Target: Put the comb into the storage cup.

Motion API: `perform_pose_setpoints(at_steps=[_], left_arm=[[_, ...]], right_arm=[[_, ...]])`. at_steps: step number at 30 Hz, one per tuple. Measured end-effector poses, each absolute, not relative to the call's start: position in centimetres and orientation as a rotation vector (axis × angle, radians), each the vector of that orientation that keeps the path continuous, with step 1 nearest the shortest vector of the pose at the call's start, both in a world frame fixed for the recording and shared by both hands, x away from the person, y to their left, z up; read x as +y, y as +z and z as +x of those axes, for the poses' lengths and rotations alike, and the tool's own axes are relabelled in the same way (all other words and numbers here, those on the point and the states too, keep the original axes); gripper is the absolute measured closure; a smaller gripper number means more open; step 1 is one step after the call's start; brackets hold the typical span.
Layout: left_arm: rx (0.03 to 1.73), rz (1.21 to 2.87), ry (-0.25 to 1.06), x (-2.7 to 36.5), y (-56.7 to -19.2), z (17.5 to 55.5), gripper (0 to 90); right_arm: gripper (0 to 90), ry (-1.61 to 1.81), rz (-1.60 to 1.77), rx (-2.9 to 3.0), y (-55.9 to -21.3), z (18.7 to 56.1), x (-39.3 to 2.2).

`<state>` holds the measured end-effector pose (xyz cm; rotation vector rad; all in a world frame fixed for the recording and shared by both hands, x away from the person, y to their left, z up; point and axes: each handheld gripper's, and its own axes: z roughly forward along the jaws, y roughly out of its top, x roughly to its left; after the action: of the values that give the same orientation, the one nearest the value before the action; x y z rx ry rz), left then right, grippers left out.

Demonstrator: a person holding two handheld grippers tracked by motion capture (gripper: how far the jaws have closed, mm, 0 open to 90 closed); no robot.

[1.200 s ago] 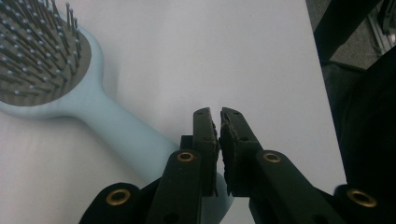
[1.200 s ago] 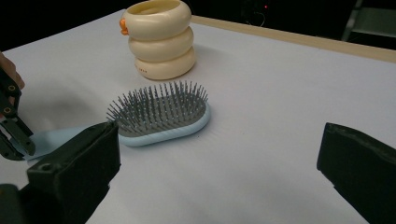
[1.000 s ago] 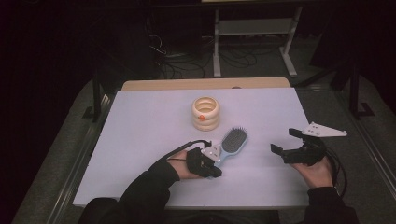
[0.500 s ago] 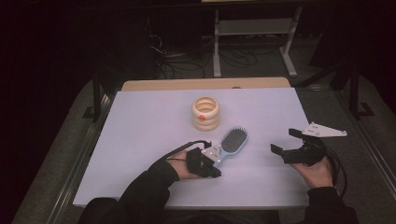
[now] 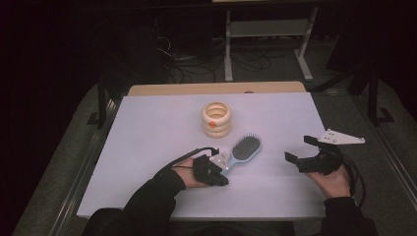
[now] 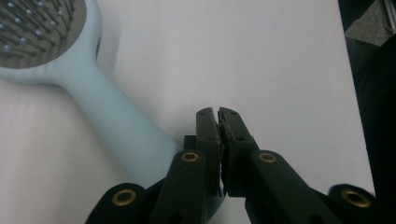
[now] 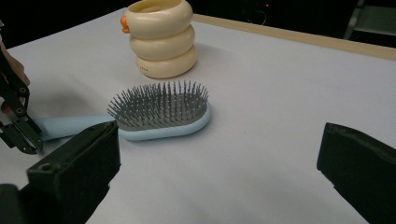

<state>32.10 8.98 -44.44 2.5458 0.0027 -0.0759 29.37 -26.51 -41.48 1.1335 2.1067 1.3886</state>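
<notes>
Hairbrush (image 5: 244,148): handle toward left gripper (image 5: 220,178)

1. I read this as a lab or test room, dimly lit.
2. My work table (image 5: 147,147) carries a plain white sheet.
3. Loose cables (image 5: 192,69) litter the floor behind.
4. A metal stand (image 5: 265,34) sits beyond the table.

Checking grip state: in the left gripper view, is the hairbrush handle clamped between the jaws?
No. The left gripper has its jaws shut together on nothing, with the hairbrush handle lying beside them.
</notes>
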Motion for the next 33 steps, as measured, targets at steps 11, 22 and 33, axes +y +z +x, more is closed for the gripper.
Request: perform_pose_setpoints(at_steps=[11, 22, 33], left_arm=[[0.005, 2.561, -0.08, 9.2, -44.5, 32.1, 90.0], [0.042, 2.567, -0.063, 10.1, -44.4, 32.8, 90.0], [0.07, 2.572, -0.056, 10.7, -44.4, 33.0, 90.0]], right_arm=[[0.0, 1.388, 1.136, 2.111, -41.5, 29.4, -26.5], [0.0, 1.387, 1.133, 2.116, -41.5, 29.4, -26.5], [0.0, 1.385, 1.132, 2.125, -41.6, 29.4, -26.4]])
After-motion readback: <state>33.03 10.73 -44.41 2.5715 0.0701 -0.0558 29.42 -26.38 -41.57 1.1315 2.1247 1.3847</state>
